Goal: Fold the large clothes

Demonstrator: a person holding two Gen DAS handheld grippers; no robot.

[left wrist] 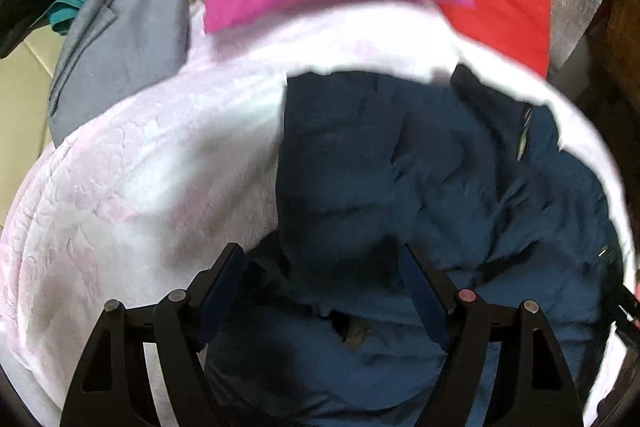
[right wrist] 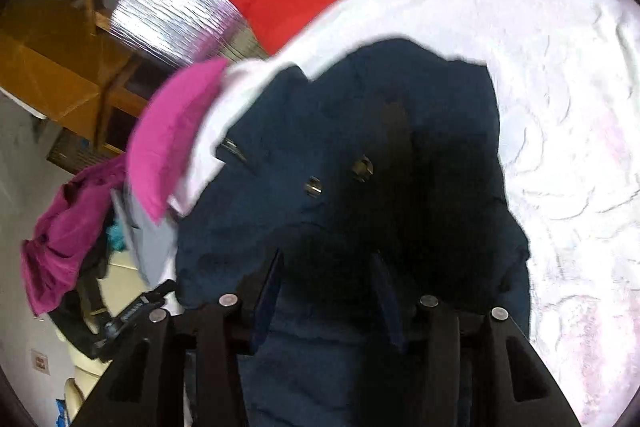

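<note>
The navy garment [left wrist: 420, 167] runs off the lower edge, and dark shadow hides its folds between the right claw [right wrist: 328, 263] fingers.

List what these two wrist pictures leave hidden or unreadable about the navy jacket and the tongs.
- Navy jacket: its near end runs under the left tongs and off the lower edge of the left wrist view.
- Right tongs: deep shadow in the right wrist view hides whether the pads press the fabric.
- Metal snaps: blurred, detail unreadable.
- Pink blanket: cut off by the fisheye rim.
</note>
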